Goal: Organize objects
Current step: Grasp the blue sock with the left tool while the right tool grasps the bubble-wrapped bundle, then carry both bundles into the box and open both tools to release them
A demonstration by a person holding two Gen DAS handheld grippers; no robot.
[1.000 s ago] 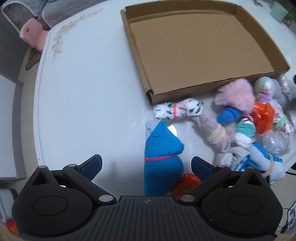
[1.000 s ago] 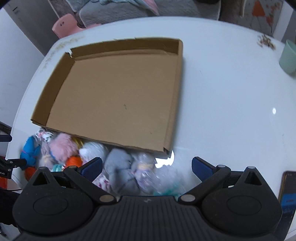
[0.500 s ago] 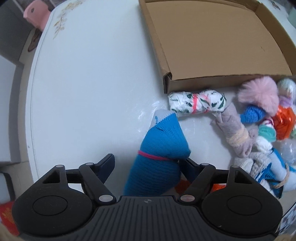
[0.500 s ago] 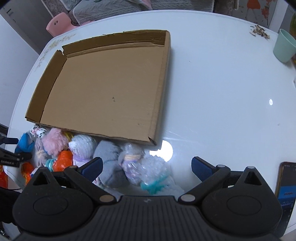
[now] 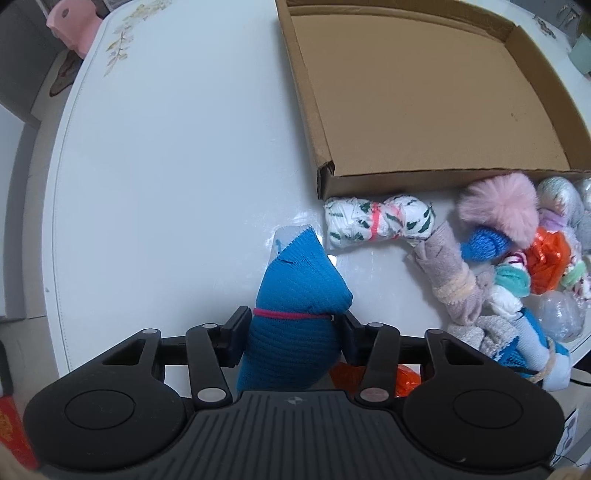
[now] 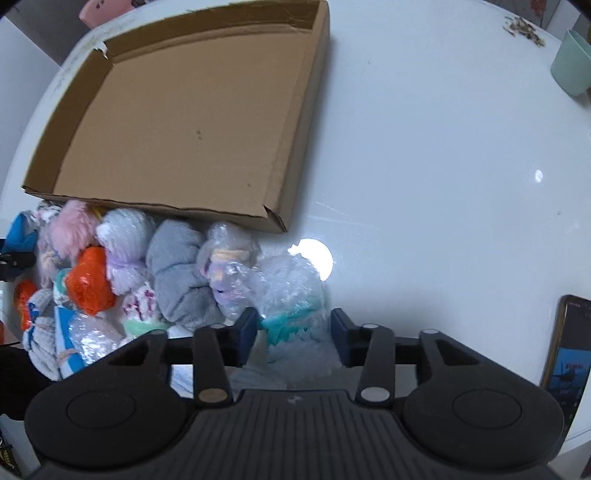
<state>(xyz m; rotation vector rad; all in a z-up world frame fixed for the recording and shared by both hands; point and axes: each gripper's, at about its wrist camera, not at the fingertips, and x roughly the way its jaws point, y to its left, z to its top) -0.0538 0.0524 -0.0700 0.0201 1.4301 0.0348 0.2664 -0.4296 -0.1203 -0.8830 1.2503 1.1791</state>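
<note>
Blue sock bundle (image 5: 295,314): on the white worktop (image 5: 166,166), left of the pile; tied with a pink band
Left hand-held gripper (image 5: 291,332): jaws closing, pads against the blue sock bundle's sides
Cardboard tray (image 6: 192,122): bare inside; the pile lies along its near wall
Right hand-held gripper (image 6: 293,332): jaws closing on a clear-wrapped bundle with teal tie (image 6: 291,295), pads touching
Phone (image 6: 565,350): far right, well apart

bench: white glossy top (image 5: 166,155), rounded edge, faint floral print (image 5: 122,51) at far corner
light: round ceiling-lamp glare (image 6: 312,254) on the top
seating: pink stool (image 5: 72,26) beyond bench; grey quilted sofa (image 5: 14,59) behind
floor: pale, left of bench (image 5: 22,229)
</note>
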